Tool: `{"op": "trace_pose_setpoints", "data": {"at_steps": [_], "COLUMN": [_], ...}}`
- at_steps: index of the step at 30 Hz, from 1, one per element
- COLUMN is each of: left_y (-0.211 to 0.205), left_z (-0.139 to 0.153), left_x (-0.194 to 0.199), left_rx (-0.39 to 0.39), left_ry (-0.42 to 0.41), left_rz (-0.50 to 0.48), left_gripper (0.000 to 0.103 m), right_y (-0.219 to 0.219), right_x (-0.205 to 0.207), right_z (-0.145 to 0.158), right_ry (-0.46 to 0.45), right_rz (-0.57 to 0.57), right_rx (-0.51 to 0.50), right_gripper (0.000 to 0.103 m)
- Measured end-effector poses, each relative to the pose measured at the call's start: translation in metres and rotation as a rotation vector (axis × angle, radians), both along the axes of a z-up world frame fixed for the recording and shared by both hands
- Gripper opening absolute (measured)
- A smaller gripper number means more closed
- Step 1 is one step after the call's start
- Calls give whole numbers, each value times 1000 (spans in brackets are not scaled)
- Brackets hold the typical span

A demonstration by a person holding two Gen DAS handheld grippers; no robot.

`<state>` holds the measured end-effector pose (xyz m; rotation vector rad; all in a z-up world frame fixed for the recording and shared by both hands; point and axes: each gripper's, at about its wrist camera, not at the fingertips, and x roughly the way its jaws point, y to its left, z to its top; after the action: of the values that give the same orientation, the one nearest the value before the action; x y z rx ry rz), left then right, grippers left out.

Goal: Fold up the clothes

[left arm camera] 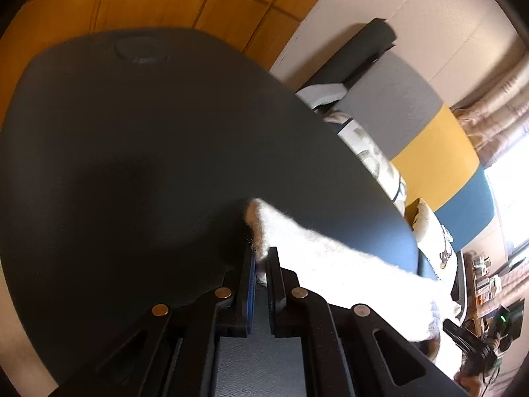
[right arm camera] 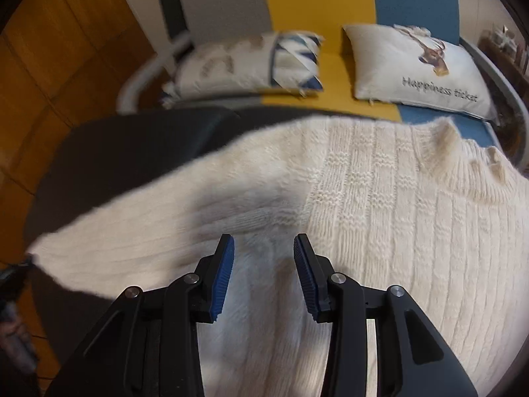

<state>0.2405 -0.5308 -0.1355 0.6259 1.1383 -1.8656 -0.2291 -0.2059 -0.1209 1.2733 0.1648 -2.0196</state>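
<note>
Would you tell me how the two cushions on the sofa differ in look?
The right cushion is plain white with a deer picture and the words "Happiness ticket"; the left cushion shows blue and white triangles at one end and no lettering I can read. The left one looks blurred, the right sharp. Both are mostly white and lean on the sofa.

Blown-out window (left arm camera: 510, 195) at right edge, sweater (left arm camera: 330, 258) overexposed in left view, soft shadow across desk (left arm camera: 132, 165), blurred cushions (right arm camera: 251, 63), dark fisheye corners

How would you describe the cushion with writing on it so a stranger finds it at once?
Behind the dark table stands a sofa striped grey, yellow and blue. On its blue end lies a white cushion. Unlike the patterned cushion beside it, it shows a deer and reads "Happiness ticket".
</note>
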Motion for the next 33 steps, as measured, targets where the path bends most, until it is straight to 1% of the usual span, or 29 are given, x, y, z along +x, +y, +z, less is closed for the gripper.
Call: {"op": "trace_pose_setpoints", "data": {"at_steps": [2,5,6,7,8,9,11,13,14,15,17,18,19,21,22,23,25,26,27,28,30,31,33], "left_y": [-4,-9,-11,-13,-16,-18,-21,-22,-22,-22,-21,-19,-11,12,29,50,99,124,154,182,229,253,288], "left_z": [-7,-13,-12,-12,-12,-12,-10,-4,-2,1,8,13,21,37,44,52,58,58,56,53,42,35,22], "left_x": [4,6,5,2,0,-2,-1,3,5,8,16,23,30,35,30,20,-14,-33,-56,-78,-117,-138,-162], "left_rx": [25,24,14,-1,-10,-7,19,24,26,29,21,12,-7,-60,-91,-123,-166,-170,-163,-153,-114,-93,-58], "left_ry": [-7,-59,-84,-112,-136,-151,-151,-156,-158,-160,-165,-168,-162,-109,-82,-58,-27,-13,7,25,47,43,14], "left_rz": [13,36,40,40,44,50,57,69,75,81,103,121,138,114,61,-12,-209,-301,-409,-503,-640,-703,-772], "left_gripper": [5,5,5,5,5,5,5,8,9,9,9,9,9,9,9,9,9,9,9,9,9,9,9], "right_y": [7,0,-4,-8,-12,-15,-15,-1,12,24,51,61,72,91,99,106,112,114,115,114,114,115,129], "right_x": [20,46,53,60,66,69,65,58,58,62,76,84,93,107,112,117,123,129,132,133,135,135,138], "right_z": [5,-11,-15,-20,-24,-25,-23,-16,-9,-3,5,7,6,3,0,-4,-22,-23,-24,-23,-20,-17,-9], "right_ry": [-1,16,41,68,95,103,59,-25,-46,-44,-42,-41,-24,12,30,33,-2,40,47,34,-7,-35,-57], "right_rz": [74,154,162,169,176,177,159,100,73,59,65,72,75,68,59,40,22,13,2,-3,0,7,-13], "right_rx": [-4,106,120,134,147,149,113,32,-13,-37,-48,-36,2,77,112,135,168,145,137,125,88,63,31], "right_gripper": [42,42,42,46,52,53,53,53,53,53,53,53,53,53,53,53,53,54,55,56,61,62,62]}}
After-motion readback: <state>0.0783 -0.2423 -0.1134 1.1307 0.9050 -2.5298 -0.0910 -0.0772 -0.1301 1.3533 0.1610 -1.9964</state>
